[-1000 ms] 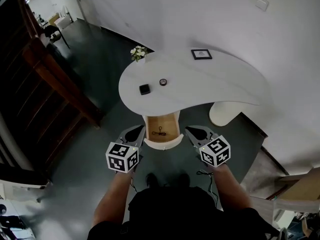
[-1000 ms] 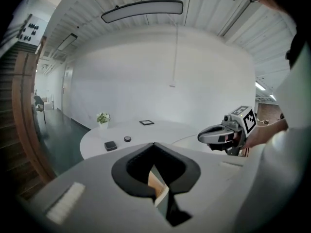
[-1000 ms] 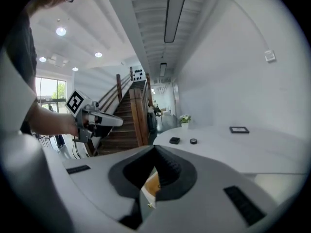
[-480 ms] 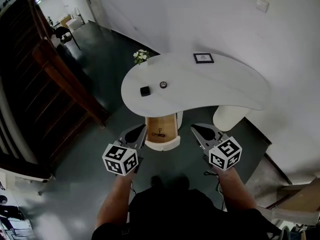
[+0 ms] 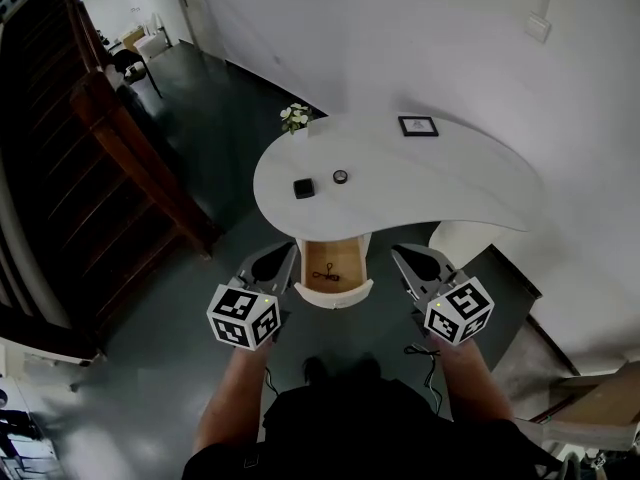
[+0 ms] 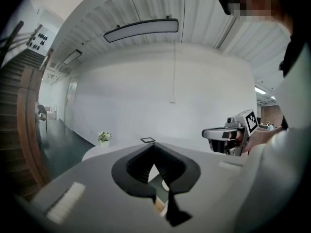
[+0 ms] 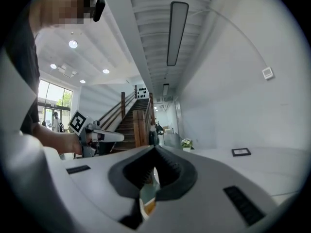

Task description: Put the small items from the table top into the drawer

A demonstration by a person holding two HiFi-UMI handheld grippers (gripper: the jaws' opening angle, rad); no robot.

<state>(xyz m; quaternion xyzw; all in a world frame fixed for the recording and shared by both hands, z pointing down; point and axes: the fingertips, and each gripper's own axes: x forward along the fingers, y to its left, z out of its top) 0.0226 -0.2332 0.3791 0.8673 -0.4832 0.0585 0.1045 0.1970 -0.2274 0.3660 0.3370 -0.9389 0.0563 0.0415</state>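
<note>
Table (image 5: 440,183): white, smooth, kidney-shaped top on a rounded pedestal, set against the far wall. Drawer (image 5: 335,291): pulled out toward the near side under the table's near edge, presumably so items can be dropped in from above. It has a pale wood interior and a curved white front. Left gripper (image 5: 275,260) and right gripper (image 5: 415,258): grey bodies with black ribbed pads and marker cubes, held level just left and right of the drawer, short of the table edge. On each the jaws meet at the tips with nothing between them, a carrying posture rather than a grasp. Picture frame (image 5: 418,126): flat, dark-bordered, at the far right of the top. Flowers (image 5: 295,118): small white posy at the far left edge. Both are probably ornaments rather than items to stow. Black square item (image 5: 304,188): matte, blocky, on the top's left part, beyond the drawer. Round item (image 5: 341,176): small dark ring, just right of and beyond the square. Black looped piece (image 5: 325,274): thin and cord-like, lying on the drawer floor. So one small thing lies in the drawer and two lie on the top.
</note>
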